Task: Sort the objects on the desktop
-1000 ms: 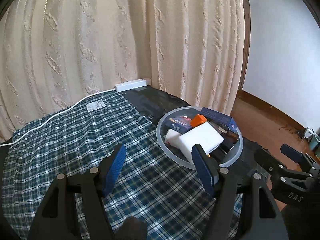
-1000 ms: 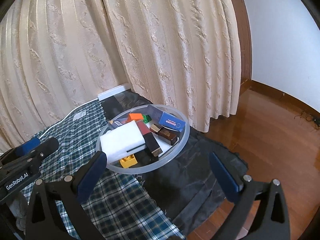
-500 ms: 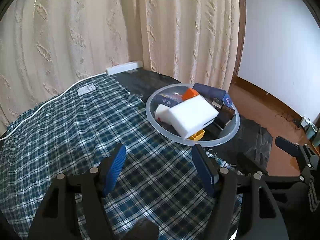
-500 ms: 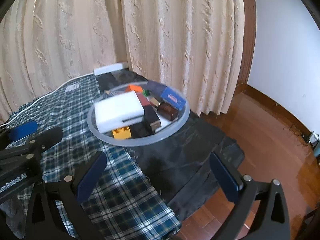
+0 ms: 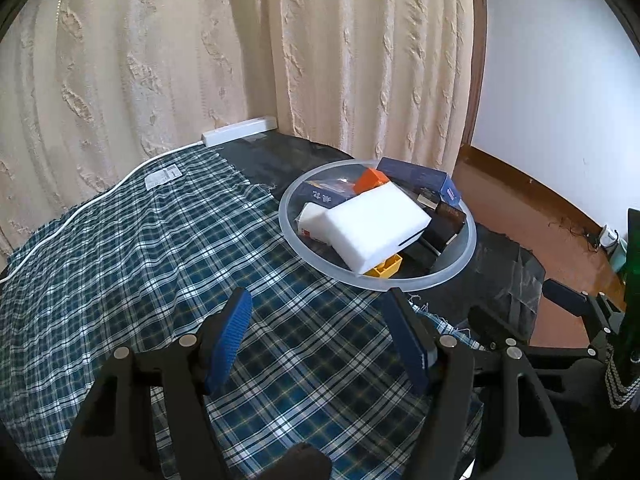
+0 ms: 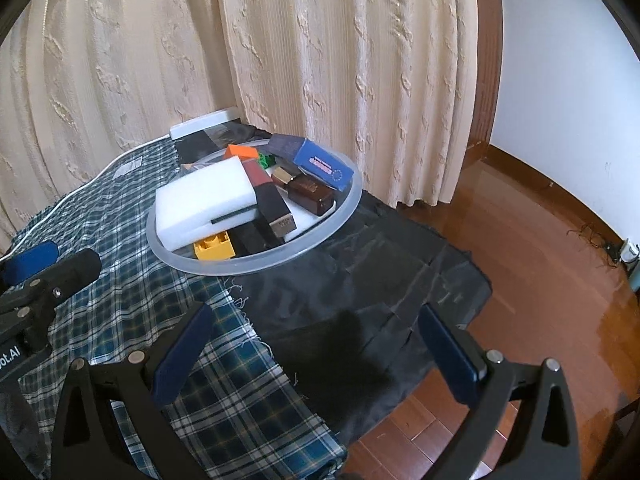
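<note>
A clear round tray (image 5: 468,256) (image 6: 256,266) sits on the table where the plaid cloth meets the black cloth. It holds a big white foam block (image 5: 380,224) (image 6: 208,200), a yellow brick (image 5: 386,268) (image 6: 214,246), an orange block (image 5: 370,179), a blue box (image 6: 324,164), a brown box (image 6: 310,196) and a long dark box (image 6: 272,208). My left gripper (image 5: 318,304) hangs open over the plaid cloth, short of the tray's near rim. My right gripper (image 6: 316,316) stands open over the black cloth, with nothing between its pads.
A white power strip (image 5: 240,131) and its cable lie at the table's back by the cream curtain (image 5: 320,60). The plaid cloth (image 5: 120,260) covers the left half. The black cloth (image 6: 380,280) hangs over the right edge above the wooden floor (image 6: 540,260).
Both grippers have sunk toward the table and tipped further down, so the tray sits higher in each view. Their jaws stand as wide as before.
</note>
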A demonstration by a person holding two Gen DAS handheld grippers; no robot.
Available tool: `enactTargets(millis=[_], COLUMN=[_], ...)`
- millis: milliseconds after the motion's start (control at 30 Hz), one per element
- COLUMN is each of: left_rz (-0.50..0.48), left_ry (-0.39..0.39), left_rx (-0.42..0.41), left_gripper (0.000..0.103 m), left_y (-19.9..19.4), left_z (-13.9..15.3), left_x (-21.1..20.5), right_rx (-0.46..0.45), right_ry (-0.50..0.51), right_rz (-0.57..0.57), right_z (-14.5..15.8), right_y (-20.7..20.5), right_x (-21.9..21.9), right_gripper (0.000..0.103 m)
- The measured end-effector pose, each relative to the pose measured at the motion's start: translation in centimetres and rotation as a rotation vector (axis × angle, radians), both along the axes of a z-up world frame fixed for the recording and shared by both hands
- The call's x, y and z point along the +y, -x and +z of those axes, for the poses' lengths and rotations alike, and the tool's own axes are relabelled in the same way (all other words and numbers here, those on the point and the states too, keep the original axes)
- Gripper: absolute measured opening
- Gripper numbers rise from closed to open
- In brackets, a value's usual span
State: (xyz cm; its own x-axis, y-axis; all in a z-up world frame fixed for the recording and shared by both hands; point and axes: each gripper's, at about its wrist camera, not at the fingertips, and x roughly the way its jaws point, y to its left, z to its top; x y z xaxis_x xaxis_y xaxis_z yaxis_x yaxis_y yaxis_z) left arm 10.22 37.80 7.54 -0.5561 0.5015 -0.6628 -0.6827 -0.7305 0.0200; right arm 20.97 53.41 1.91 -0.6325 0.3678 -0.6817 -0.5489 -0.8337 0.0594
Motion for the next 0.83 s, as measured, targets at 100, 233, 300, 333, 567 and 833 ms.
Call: enactTargets(millis=[100,233,300,333,567,833], left_rz=[0.0,-0.012,-0.013,-0.012,-0.012,-0.001], left_ry=[0.005,-0.004,-0.003,-0.001,0.017,0.013], left_rx=[-0.007,-0.034,-0.034,-0.033,-0.045,-0.092], left_gripper=[0.071,0.072,0.072,0.072,0.072,0.072], left_y=[0.2,0.4,0.5,0.5,1.0,2.0], left_z=[-0.2,-0.4,-0.4,-0.4,-0.8,-1.4], left_x=[0.3,0.5,0.7,0.7,1.3,1.2], right_rx=[0.004,0.003,0.0,-0.001,0.005,0.005], right_ry=[-0.001,-0.001,0.006,0.01,0.017,0.025], right_rz=[-0.004,-0.007,-0.005,-0.005,0.0,-0.002], right_z=[0.0,-0.3,-0.4,-0.5,-0.6,-0.8], right_y=[0.0,0.2,0.3,0.4,0.5,0.7], right_x=[0.2,0.4,0.6,0.7,0.9,1.1], right_gripper=[0.103,0.103,0.103,0.103,0.103,0.103])
